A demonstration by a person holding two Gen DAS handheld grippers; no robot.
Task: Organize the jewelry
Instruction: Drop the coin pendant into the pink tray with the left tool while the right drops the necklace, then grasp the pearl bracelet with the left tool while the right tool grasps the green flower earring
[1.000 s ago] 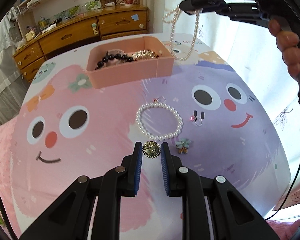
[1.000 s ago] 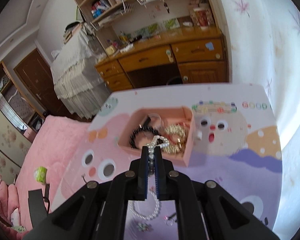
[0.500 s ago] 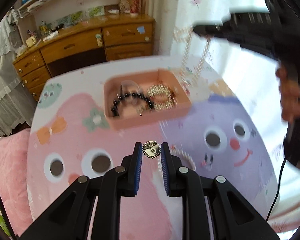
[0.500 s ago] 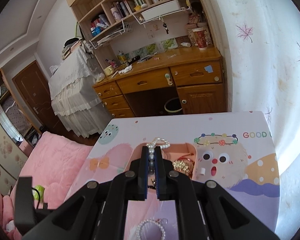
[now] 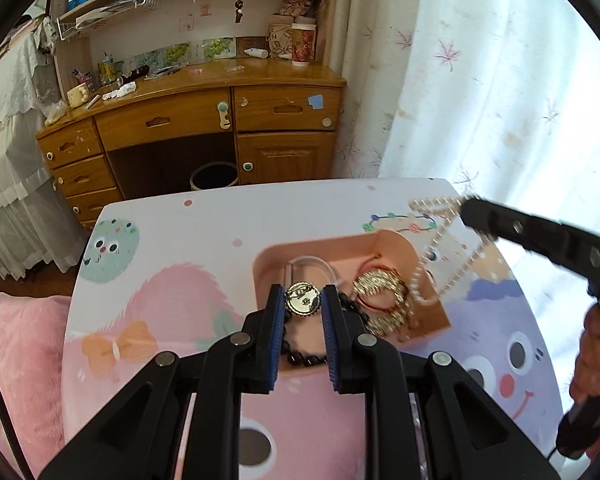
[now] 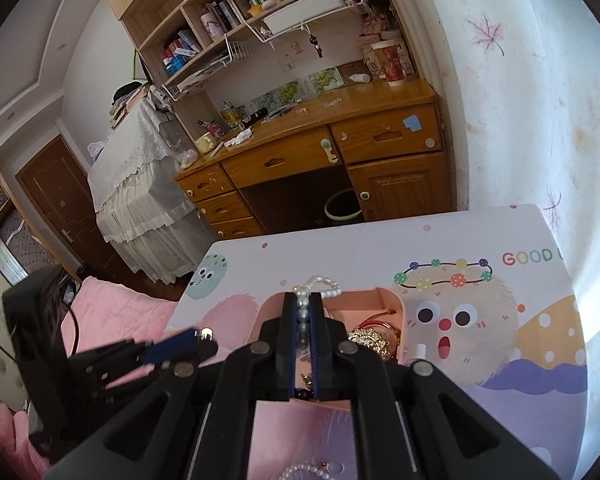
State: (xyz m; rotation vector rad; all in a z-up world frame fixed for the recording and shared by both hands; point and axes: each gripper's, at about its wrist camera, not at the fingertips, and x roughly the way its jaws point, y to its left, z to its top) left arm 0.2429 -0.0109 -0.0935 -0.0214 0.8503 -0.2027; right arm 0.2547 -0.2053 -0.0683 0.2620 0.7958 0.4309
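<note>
Right now my left gripper pinches a gold brooch above the pink tray; my right gripper clamps a pearl necklace whose loop dangles over the tray's right edge. I judge it could snag the gold bangle inside. Beyond the tray, the tabletop reads "GOOD".

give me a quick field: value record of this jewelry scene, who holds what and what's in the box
left gripper: shut on gold brooch, held over the pink box
right gripper: shut on pearl necklace, its loop hanging into the box
box contents: black bead bracelet, gold bracelet, a clear ring-like piece
table: cartoon-print cover
left out: pearl bracelet near the bottom of the right wrist view
</note>
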